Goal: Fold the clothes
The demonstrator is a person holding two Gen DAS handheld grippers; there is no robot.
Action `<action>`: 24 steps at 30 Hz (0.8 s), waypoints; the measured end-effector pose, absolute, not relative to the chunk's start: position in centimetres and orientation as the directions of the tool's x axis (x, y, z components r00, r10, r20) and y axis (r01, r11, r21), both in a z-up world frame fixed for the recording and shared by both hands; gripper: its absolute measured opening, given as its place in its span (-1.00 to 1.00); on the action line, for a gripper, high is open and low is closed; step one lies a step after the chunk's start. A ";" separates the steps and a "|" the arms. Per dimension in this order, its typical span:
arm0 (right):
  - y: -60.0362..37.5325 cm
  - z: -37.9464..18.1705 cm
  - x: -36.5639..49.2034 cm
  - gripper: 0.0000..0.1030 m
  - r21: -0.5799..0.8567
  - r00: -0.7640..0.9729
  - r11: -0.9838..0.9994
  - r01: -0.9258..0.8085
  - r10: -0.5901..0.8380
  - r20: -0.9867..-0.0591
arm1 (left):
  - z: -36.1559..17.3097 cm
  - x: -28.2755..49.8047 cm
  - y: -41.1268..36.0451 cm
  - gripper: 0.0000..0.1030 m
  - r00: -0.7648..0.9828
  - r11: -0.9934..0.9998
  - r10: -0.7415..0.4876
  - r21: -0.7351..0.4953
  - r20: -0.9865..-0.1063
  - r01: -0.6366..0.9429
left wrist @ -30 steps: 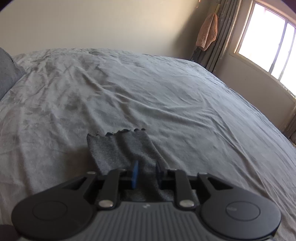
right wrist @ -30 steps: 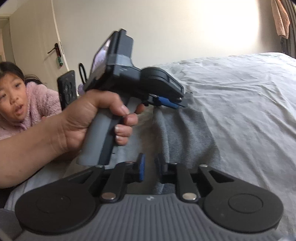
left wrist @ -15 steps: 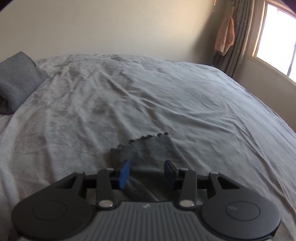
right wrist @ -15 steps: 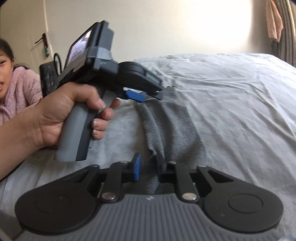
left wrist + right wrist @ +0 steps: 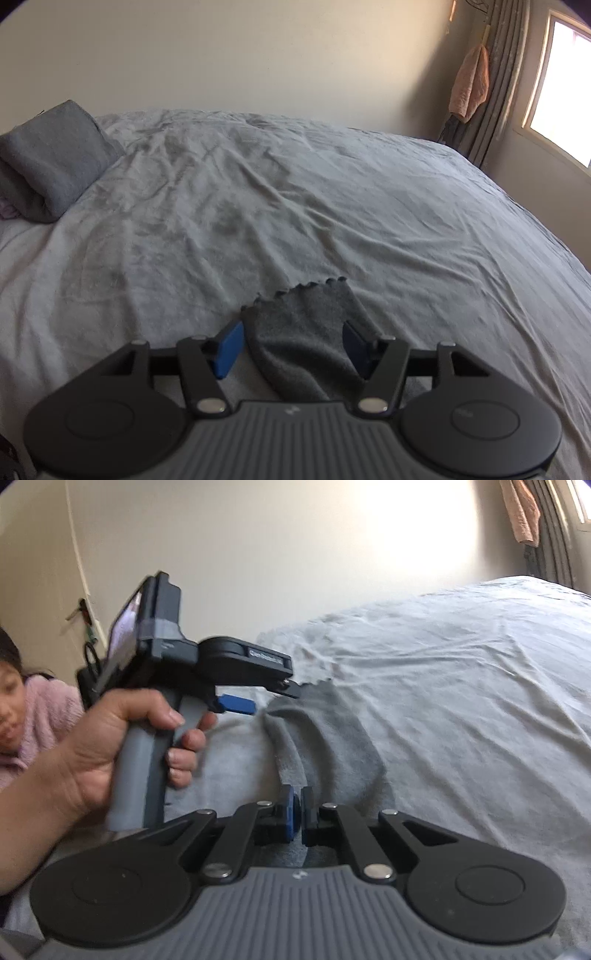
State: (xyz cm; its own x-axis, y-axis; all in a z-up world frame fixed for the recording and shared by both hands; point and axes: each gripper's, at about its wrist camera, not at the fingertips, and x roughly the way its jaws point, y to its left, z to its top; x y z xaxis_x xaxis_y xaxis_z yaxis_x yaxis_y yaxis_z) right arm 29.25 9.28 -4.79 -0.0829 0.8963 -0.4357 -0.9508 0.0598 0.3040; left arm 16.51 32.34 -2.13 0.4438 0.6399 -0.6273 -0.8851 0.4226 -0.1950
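A small dark grey cloth (image 5: 306,332) with a scalloped far edge lies on the light grey bed sheet (image 5: 295,206). My left gripper (image 5: 291,345) straddles its near part. The jaws are opening, and the blue pads (image 5: 229,347) stand clear of the fabric on both sides. In the right wrist view the same cloth (image 5: 332,738) runs from the left gripper (image 5: 266,698), held by a hand (image 5: 122,738), down to my right gripper (image 5: 297,812). The right gripper is shut on a raised fold at the cloth's near end.
A folded grey item (image 5: 48,166) sits at the bed's far left. A peach towel (image 5: 469,85) hangs by the curtain beside the window (image 5: 561,81). A person in a pink top (image 5: 40,720) is at the left, beside the bed.
The left jaws have spread wide and let go of the cloth. The right jaws have closed onto the cloth's near fold. The left view has swung, bringing the folded grey item into sight.
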 end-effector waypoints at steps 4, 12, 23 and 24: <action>9.6 -4.8 28.8 -0.94 0.285 -0.092 0.043 -0.957 0.891 -0.445 | -2.9 16.4 32.5 0.18 0.417 0.406 0.627 -0.181 -0.658 -0.896; 9.8 -4.5 28.6 -0.94 0.307 -0.133 0.000 -0.952 0.902 -0.412 | -4.2 16.2 32.5 -0.54 0.374 0.376 0.703 -0.130 -0.605 -0.918; 11.7 -4.5 26.6 -0.94 0.321 -0.253 -0.121 -0.939 0.876 -0.411 | -2.7 17.1 31.4 -0.94 0.239 0.326 0.834 0.095 -0.497 -0.941; 12.5 -5.0 26.0 -0.94 0.297 -0.247 -0.115 -0.948 0.853 -0.460 | -2.9 17.1 31.9 -0.93 0.225 0.321 0.822 0.098 -0.523 -0.942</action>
